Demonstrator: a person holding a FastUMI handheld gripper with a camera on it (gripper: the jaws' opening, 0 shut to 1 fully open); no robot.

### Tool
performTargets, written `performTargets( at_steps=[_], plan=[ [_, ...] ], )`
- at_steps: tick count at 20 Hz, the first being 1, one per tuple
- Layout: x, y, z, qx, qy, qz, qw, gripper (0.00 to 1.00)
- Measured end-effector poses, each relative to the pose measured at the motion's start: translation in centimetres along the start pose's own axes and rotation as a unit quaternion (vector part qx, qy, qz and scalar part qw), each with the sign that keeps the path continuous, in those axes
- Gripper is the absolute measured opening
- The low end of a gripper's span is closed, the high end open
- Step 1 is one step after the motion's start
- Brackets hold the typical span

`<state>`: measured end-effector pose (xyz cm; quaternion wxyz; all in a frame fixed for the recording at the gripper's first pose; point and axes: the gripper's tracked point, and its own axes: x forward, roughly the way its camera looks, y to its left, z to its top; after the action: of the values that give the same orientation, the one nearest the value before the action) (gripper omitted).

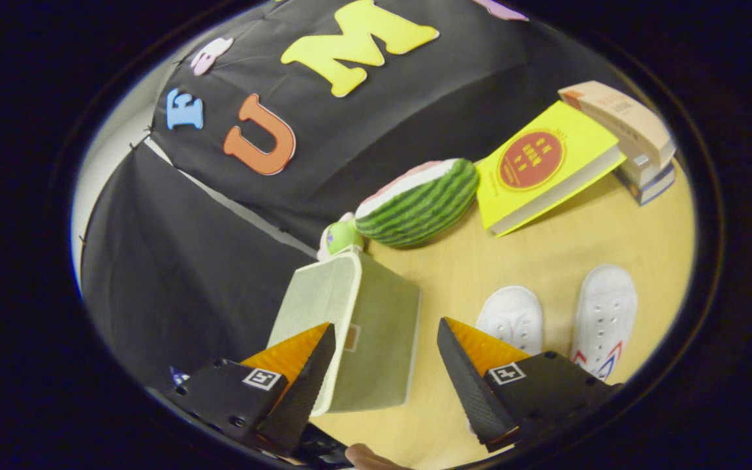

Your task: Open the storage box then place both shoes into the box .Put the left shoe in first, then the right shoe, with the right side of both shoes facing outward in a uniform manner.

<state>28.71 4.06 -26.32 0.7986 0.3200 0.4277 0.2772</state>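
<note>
Between spread fingers [386, 356], storage box [356, 326], closed

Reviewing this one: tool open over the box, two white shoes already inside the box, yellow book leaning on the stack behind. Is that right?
Not quite. The gripper view shows both shoes on the table beside the box, not in it. The rest holds: the tool is open over the box, and the yellow book leans on the stack.
</note>
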Motion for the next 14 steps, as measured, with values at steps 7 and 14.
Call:
performTargets(
  at_steps=[7, 14],
  plan=[
    [5.6, 3.1, -1.9, 0.102, 0.084, 0.125, 0.983, 0.90],
    [4.2, 5.7, -1.4, 0.134, 0.088, 0.155, 0.975, 0.05]
  ],
)
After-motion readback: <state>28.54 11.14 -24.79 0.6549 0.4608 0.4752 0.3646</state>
